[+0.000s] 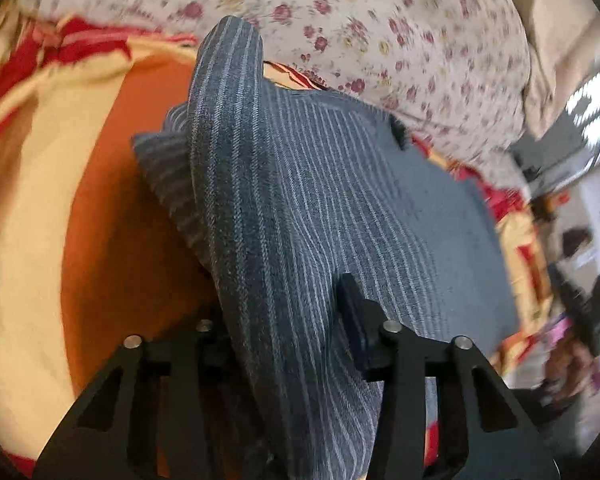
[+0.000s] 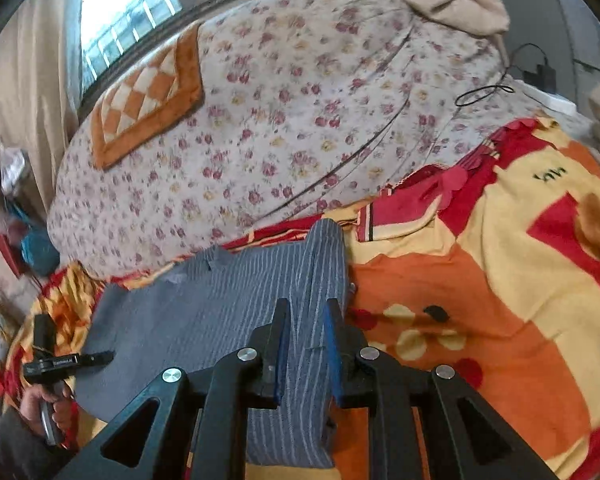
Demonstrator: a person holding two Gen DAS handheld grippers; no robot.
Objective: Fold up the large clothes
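**A:** So where's the garment at? I see grey striped trousers (image 2: 236,300) lying on an orange, yellow and red blanket (image 2: 480,288), with a flowery quilt (image 2: 300,112) piled up behind them.

**B:** Yep, mostly flat on the blanket. One striped strip of them runs from near the quilt's edge straight back into the right gripper (image 2: 307,344), and its two fingers are closed on that cloth, blue pads pressed on either side of it.

**A:** And the pose of that one?

**B:** Angled down over the bed, looking along the strip.

**A:** Left side?

**B:** In the right wrist view the left gripper (image 2: 66,358) sits way out at the far left edge of the trousers, with a hand (image 2: 46,404) wrapped round its handle and a dark sleeve below. From its own camera it tilts down steeply, and a thick fold of the striped cloth (image 1: 260,208) bulges up between its fingers (image 1: 356,312).

**A:** Gripping it?

**B:** Can't tell, honestly. The jaws stand partly apart, one finger is buried behind the fold, and the picture's blurry, so whether the pads actually press is unclear.
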